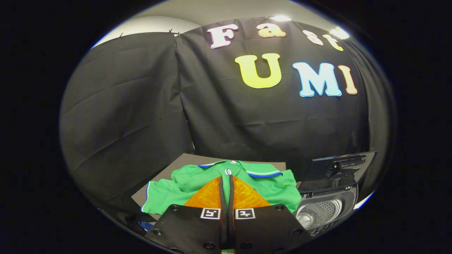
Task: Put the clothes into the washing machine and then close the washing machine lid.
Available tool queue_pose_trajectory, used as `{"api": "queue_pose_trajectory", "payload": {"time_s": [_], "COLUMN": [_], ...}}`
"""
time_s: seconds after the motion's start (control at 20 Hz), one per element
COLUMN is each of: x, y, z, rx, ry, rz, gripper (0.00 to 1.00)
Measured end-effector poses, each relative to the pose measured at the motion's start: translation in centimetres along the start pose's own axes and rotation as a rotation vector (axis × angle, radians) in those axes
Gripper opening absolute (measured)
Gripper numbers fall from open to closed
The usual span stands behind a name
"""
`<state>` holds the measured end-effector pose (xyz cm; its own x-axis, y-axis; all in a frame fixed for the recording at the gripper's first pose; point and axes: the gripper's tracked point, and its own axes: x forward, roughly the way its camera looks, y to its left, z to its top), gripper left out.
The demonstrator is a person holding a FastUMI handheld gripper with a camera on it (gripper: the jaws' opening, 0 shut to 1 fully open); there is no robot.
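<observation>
claw (226,190): I see fingers nearly together, low centre of frame, over the shirt; can't tell if cloth is pinched | green polo shirt (272,183): flat on desk (183,160) | washing machine (323,208): lower right, lid (335,169) up | risk: thin grab, shirt may slip or snag the drum rim

Drum mouth open beside the shirt
The raised dark lid (335,169) leaves the washing machine's steel drum (317,213) unblocked; the green polo shirt (268,187) lies just ahead of the closed jaws.
</observation>
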<state>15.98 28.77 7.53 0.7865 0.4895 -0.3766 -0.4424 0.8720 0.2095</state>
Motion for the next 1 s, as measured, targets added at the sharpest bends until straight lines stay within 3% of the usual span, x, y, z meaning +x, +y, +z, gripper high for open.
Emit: {"api": "queue_pose_trajectory", "payload": {"time_s": [1.0], "x": [-8.5], "y": [-16.4], "z": [5.4], "rx": [-0.008], "ry": [-0.158], "rz": [-0.232], "gripper": [0.01]}}
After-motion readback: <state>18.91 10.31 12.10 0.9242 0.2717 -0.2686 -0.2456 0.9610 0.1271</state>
